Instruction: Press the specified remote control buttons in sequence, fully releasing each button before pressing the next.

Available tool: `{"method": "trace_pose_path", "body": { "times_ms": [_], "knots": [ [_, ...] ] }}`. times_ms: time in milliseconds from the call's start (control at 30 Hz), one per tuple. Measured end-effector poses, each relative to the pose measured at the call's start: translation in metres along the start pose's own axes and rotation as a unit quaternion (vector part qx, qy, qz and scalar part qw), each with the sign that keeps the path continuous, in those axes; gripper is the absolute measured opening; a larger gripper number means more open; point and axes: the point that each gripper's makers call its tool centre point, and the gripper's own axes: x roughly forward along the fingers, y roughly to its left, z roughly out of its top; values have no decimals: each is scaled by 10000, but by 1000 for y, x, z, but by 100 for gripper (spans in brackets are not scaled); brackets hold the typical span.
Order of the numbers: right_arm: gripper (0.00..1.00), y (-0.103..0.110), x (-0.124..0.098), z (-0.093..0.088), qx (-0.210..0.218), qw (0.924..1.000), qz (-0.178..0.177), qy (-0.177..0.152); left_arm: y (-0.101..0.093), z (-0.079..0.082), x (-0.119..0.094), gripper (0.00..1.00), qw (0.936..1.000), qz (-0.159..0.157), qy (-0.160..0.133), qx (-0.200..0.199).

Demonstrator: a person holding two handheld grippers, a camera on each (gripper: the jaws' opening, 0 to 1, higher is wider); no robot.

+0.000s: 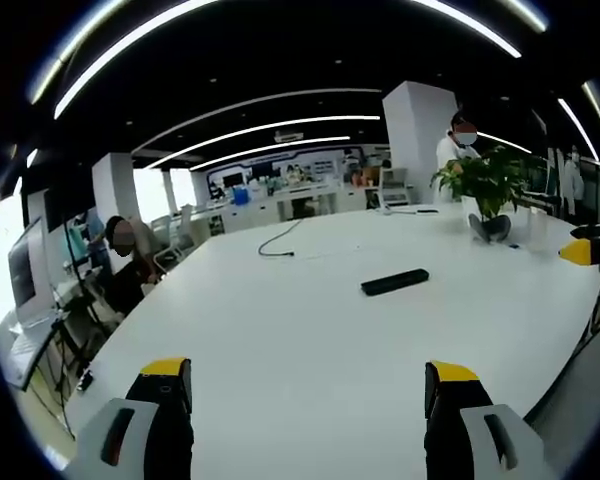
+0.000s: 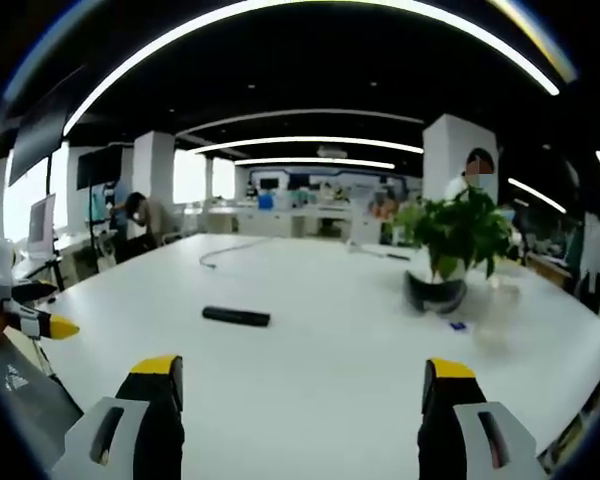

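The remote control (image 1: pixel 394 282) (image 2: pixel 236 317) is seen lying flat on the white worktop (image 1: pixel 280 340) (image 2: pixel 330 360), well apart from both grippers, so no press is judged begun. Left gripper (image 1: pixel 310 385) and right gripper (image 2: pixel 302 383) fingers are spread, holding nothing. Buttons cannot be made out. A potted plant (image 2: pixel 450 245) stands beyond.

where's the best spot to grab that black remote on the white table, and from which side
Probably across the remote's narrow width near its middle, coming down from above. It lies flat on the white table, long and thin, with bare table on both long edges, so the jaws could straddle it there. The left claw and right claw are both open and well short of it.
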Motion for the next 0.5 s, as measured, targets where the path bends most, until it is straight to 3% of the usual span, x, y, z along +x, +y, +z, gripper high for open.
{"method": "trace_pose_path", "body": {
  "times_ms": [500],
  "knots": [
    [96, -1, 0, -1, 64, 10000, 2, 17, -3, -3, 2, 100, 9999, -76, 123, 33]
  ]
}}
